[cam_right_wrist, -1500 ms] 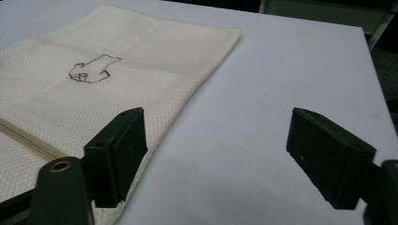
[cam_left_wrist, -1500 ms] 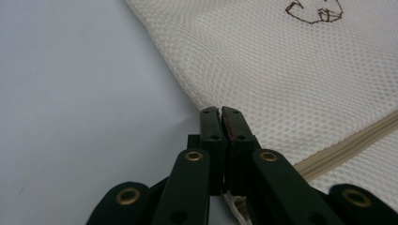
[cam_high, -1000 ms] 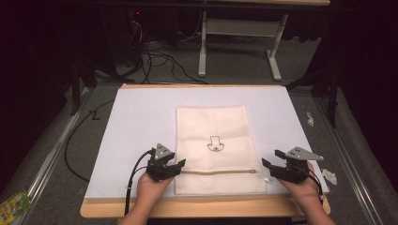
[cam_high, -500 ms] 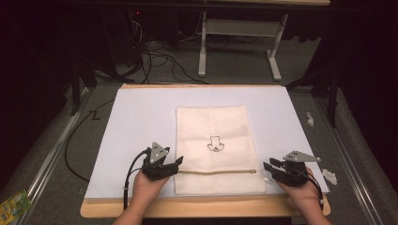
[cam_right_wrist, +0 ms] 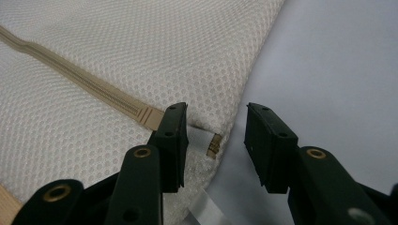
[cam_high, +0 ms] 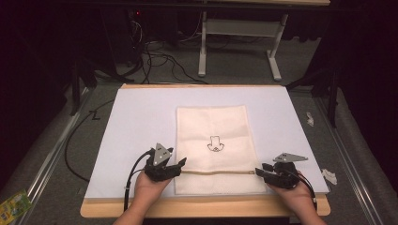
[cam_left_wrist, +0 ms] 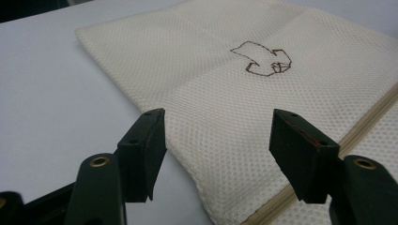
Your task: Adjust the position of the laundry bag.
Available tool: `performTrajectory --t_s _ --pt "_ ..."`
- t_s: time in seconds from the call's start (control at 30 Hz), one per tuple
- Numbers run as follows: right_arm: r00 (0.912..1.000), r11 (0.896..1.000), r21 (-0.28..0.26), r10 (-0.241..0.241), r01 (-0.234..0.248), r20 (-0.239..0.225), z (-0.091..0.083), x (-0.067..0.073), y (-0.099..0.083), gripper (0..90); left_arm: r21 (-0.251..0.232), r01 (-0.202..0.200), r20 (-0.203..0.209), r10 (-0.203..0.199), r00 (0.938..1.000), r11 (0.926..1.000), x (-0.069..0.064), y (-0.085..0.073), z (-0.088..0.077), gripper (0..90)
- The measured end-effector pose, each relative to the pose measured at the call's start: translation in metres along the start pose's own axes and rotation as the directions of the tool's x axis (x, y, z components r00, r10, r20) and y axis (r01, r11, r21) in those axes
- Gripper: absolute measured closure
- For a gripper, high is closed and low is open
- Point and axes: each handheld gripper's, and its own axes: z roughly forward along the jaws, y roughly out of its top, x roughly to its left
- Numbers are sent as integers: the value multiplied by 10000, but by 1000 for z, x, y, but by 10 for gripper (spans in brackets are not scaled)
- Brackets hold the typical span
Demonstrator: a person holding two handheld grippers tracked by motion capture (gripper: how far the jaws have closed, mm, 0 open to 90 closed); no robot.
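Note:
A cream mesh bag (cam_high: 213, 136) with a small stitched motif (cam_high: 216, 144) lies flat on the white mat (cam_high: 136, 122). A tan zipper (cam_high: 216, 172) runs across its near end. My left gripper (cam_high: 180, 165) is open at the bag's left edge; in the left gripper view its jaws (cam_left_wrist: 217, 126) straddle that edge just beside the zipper (cam_left_wrist: 371, 112). My right gripper (cam_high: 259, 171) is open at the zipper's right end. In the right gripper view (cam_right_wrist: 216, 117) the small zipper pull (cam_right_wrist: 214, 144) lies between the jaws, untouched.
The mat sits on a wooden tabletop whose front edge (cam_high: 206, 207) is just behind my hands. Small white scraps (cam_high: 329, 176) lie off the mat at the right. Cables (cam_high: 155, 56) and a desk frame (cam_high: 237, 28) are on the floor beyond.
My right gripper has dropped toward the near edge and slid slightly left to the zipper's end. The left gripper has barely shifted. The bag has not moved.

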Motion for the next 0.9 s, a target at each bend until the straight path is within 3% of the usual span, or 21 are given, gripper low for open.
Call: performTrajectory --t_s 0.2,0.23,0.37,0.47,0.57,0.6,0.7,0.9 --pt "9999 10000 8 -33 33 141 -2 2 -2 639 -26 -84 -16 84 10000 10000 -7 3 2 376" --pt "9998 9999 22 -149 148 149 -1 4 -2 717 -13 -118 -122 118 9999 9999 -9 4 3 376" --pt "9994 9995 38 -313 313 131 0 8 -2 761 -96 -122 71 122 9999 9999 -13 5 3 385" --pt "9998 9999 73 -132 133 -151 -1 4 -2 787 -257 -335 207 340 9992 9991 -18 6 2 384" --pt "9992 9994 27 -332 333 -201 -1 4 -2 811 -381 -508 181 515 9985 9980 -20 6 1 371" --pt "9981 9982 15 -603 603 -159 -1 5 -2 828 -367 -490 221 498 9985 9981 -20 6 0 378" --pt "9974 9975 -13 -705 704 -135 -1 6 0 845 -349 -358 321 370 9988 9987 -18 6 0 393" --pt "9981 9980 -197 -598 595 -139 -4 6 1 851 -359 -57 678 81 9977 9993 -18 8 0 412"
